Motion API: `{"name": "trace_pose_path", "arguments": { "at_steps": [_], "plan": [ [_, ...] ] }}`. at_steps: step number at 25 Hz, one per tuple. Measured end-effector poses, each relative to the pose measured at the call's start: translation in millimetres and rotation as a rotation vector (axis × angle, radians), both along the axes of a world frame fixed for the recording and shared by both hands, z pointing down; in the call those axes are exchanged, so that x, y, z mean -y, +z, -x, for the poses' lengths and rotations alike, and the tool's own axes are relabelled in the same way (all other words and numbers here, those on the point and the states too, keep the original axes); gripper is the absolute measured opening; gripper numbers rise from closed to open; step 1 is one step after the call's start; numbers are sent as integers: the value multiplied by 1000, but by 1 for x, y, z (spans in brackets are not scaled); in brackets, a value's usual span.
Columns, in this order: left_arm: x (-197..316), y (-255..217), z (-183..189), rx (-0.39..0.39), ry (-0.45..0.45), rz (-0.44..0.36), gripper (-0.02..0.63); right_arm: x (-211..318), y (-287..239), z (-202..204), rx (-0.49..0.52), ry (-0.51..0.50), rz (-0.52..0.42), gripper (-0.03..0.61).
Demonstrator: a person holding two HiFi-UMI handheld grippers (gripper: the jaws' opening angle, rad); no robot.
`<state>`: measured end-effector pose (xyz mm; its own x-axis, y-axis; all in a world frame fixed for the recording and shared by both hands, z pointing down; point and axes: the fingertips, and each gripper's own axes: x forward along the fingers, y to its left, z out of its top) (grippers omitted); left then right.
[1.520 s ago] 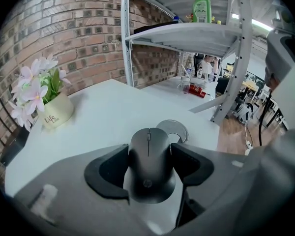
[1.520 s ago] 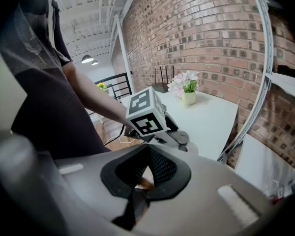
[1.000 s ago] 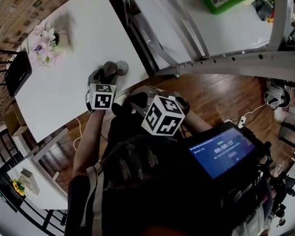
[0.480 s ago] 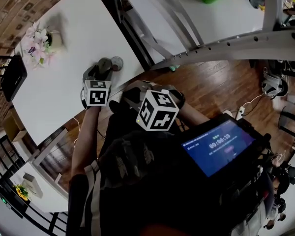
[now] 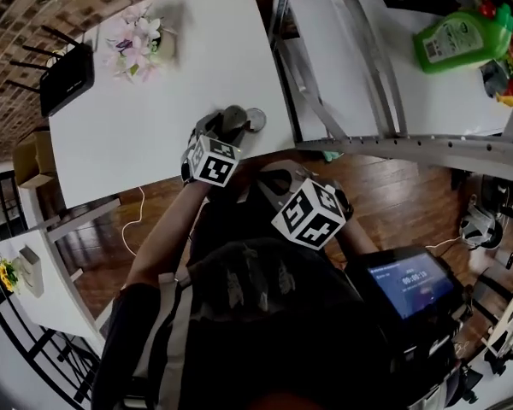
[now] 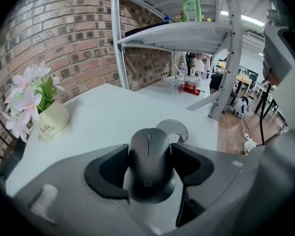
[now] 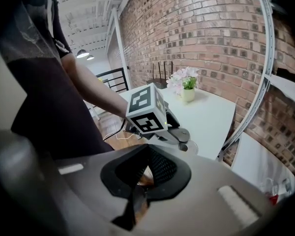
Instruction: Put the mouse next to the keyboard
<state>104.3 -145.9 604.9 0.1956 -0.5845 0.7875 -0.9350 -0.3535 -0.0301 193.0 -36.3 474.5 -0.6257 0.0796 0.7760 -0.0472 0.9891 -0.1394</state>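
A brick wall (image 6: pixel 54 43) is being shown along the far side of the scene. A white bench (image 5: pixel 128 143) is standing in front of it. To the right of the bench a grey metal shelving rack (image 5: pixel 359 67) is rising, and a green detergent bottle (image 5: pixel 462 34) is being carried on one of its white shelves at the far right.

The left gripper (image 6: pixel 150 162) is being held out over the near right edge of the bench. Its jaws are being pressed against both sides of a black computer mouse (image 6: pixel 148 149), which is pointing away from the person, toward the far side. Whether the mouse is resting on the bench or being held just above it cannot be told.

The right gripper (image 7: pixel 143 175) is being kept nearer the person's body and to the right of the left one, off the bench and above the wooden floor. Its jaws are being held together with nothing between them.

A black router (image 5: pixel 66 79) with antennas is lying at the far left corner of the bench. A small cream pot of pink flowers (image 6: pixel 51 124) is standing just right of the router, well apart from the mouse. A round metal cable grommet (image 6: pixel 173 130) is set into the bench just beyond the mouse.
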Motion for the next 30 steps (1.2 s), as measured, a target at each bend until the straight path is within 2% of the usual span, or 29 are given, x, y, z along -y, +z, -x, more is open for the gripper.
{"name": "trace_pose_path", "arguments": {
  "at_steps": [4, 7, 13, 15, 19, 24, 30],
  "plan": [
    [0, -1, 1, -6, 5, 24, 284, -2, 0, 0, -20, -18, -13, 6],
    [4, -12, 5, -44, -9, 1, 285, -2, 0, 3, -29, -37, -21, 6],
    [4, -6, -1, -13, 82, 62, 284, -3, 0, 4, -44, -58, -28, 6],
    [4, -4, -1, -10, 90, 57, 284, -3, -1, 4, -49, -56, -35, 6],
    [2, -4, 5, -16, 69, 22, 281, -3, -1, 7, -33, -30, -34, 6],
    [-2, -3, 6, -26, -10, -3, 276, -3, -3, 6, -12, -29, -39, 6],
    [-5, -3, 13, -13, -36, 13, 278, -5, 0, 3, 21, -20, -6, 6]
  ]
}}
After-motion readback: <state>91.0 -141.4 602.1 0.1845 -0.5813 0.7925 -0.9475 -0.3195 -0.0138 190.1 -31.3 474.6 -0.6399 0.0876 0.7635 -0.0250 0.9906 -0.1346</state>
